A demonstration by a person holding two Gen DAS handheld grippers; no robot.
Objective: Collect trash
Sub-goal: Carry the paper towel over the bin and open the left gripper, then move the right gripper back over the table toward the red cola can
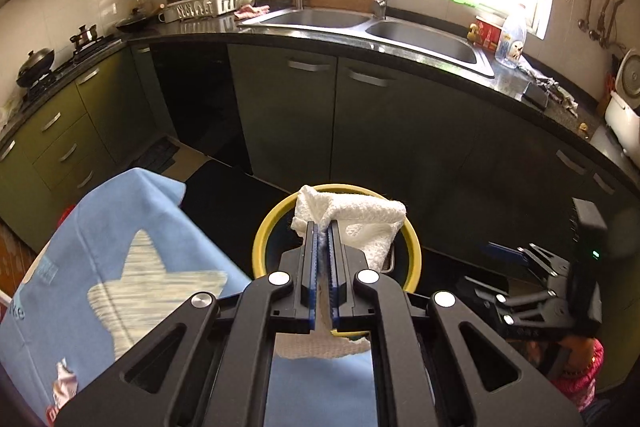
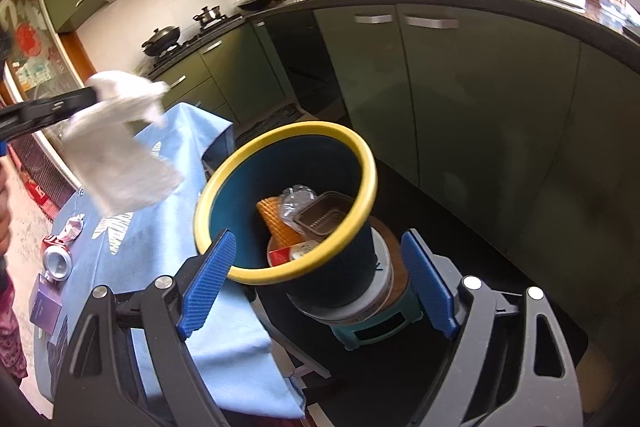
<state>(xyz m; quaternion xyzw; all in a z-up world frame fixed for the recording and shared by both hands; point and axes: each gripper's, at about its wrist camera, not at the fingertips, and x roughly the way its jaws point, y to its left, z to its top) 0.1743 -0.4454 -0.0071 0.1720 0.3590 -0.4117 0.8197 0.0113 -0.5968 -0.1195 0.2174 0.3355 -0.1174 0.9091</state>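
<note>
A kitchen with green cabinets and a dark countertop is filling both views. The left gripper (image 1: pixel 323 227) is pinching a crumpled white paper towel (image 1: pixel 352 219) between its 2 blue pads, which are closed almost flat together with only the thin paper between them. In the left wrist view the towel is hanging in front of a dark bin with a yellow rim (image 1: pixel 276 219), covering the far part of the rim. In the right wrist view the same left gripper (image 2: pixel 94 97) is reaching in from the left edge, and the paper towel (image 2: pixel 120 155) is dangling above a light blue cloth (image 2: pixel 224 327) printed with pale stars, to the left of the bin (image 2: pixel 360 155) and not yet over its mouth.

The right gripper (image 2: pixel 318 287) is standing wide open and holding nothing; its 2 blue fingers (image 2: pixel 206 287) are framing the bin from either side without touching it. The bin is sitting on a small teal stool (image 2: pixel 380 323). Inside it are lying a clear plastic container (image 2: pixel 320 219), an orange ridged piece (image 2: pixel 276 223) and a red and white packet (image 2: pixel 280 255).

On the blue cloth, near its left edge, are resting a crushed red can (image 2: pixel 56 259), a small purple box (image 2: pixel 46 307) and a scrap of crumpled wrapper (image 2: pixel 74 229). A double steel sink (image 1: pixel 360 23) is set in the countertop under a bright window.
</note>
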